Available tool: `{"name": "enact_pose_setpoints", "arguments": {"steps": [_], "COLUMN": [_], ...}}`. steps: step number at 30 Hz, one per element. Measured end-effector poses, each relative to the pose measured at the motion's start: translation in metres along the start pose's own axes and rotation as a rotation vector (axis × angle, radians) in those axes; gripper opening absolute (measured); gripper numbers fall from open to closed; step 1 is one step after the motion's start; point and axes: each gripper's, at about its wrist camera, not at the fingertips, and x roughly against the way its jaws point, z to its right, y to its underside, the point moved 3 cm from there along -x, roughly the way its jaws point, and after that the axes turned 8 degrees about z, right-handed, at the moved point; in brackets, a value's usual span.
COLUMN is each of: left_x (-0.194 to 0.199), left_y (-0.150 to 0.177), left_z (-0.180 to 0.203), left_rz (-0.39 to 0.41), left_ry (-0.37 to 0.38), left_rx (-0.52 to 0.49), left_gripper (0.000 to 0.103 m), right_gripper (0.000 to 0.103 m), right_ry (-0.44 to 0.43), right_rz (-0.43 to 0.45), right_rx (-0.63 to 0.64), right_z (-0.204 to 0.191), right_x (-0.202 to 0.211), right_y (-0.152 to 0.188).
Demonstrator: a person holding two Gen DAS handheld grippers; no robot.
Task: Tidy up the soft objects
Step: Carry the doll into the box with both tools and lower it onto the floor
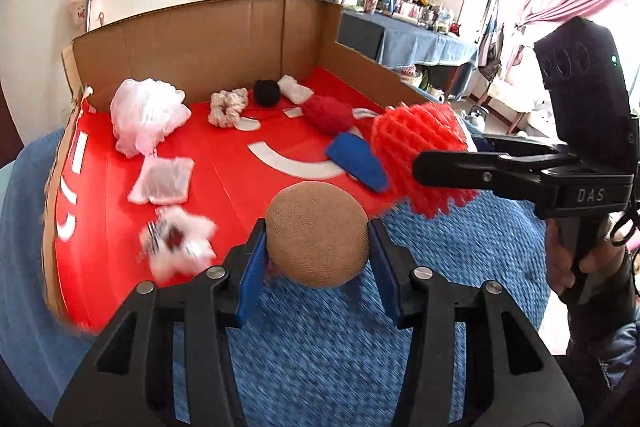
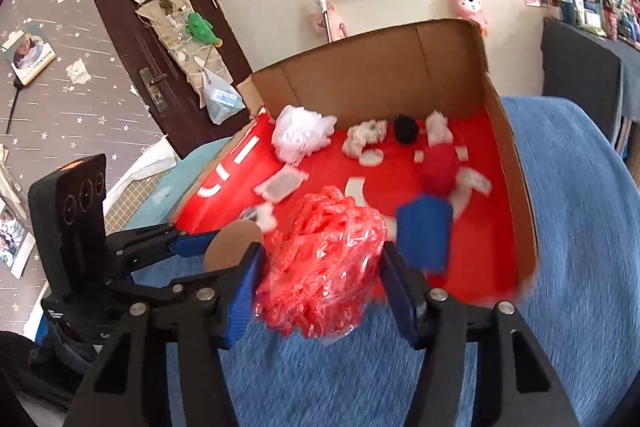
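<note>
While we hold both tools over the blue blanket (image 1: 440, 251), our left gripper (image 1: 318, 259) clasps a tan ball (image 1: 318, 231); our right gripper (image 2: 320, 283) grasps a red mesh puff (image 2: 320, 259), just before the red-lined cardboard box (image 1: 208, 39).

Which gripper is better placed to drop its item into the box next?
Probably the right gripper: its red mesh bundle already reaches over the box edge, while the left gripper's tan ball hangs over the blue blanket.
</note>
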Motion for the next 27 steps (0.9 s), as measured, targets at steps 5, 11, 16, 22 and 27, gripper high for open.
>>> {"name": "enact_pose_setpoints", "arguments": {"steps": [5, 11, 16, 22, 27], "left_x": [-0.031, -0.066, -0.084, -0.097, -0.104], "left_y": [-0.026, -0.043, -0.043, -0.04, -0.036], "left_z": [-0.021, -0.043, -0.052, -0.063, -0.068], "left_rz": [-0.055, -0.14, -0.195, -0.241, -0.263], "left_ry": [-0.029, -0.034, -0.043, -0.055, -0.061], "left_rx": [-0.03, -0.034, -0.029, -0.013, 0.005], "left_gripper": [0.046, 0.046, 0.046, 0.046, 0.048], "right_gripper": [0.061, 0.062, 0.062, 0.063, 0.064], "right_ry": [0.021, 0.055, 0.091, 0.106, 0.111], "right_rz": [-0.07, -0.169, -0.249, -0.282, -0.304], "right_rx": [0.005, 0.015, 0.037, 0.022, 0.025], "right_z": [0.014, 0.026, 0.032, 0.039, 0.042], "right_x": [-0.044, -0.091, -0.119, -0.13, -0.137], "right_y": [-0.031, -0.049, -0.047, -0.047, -0.046]}}
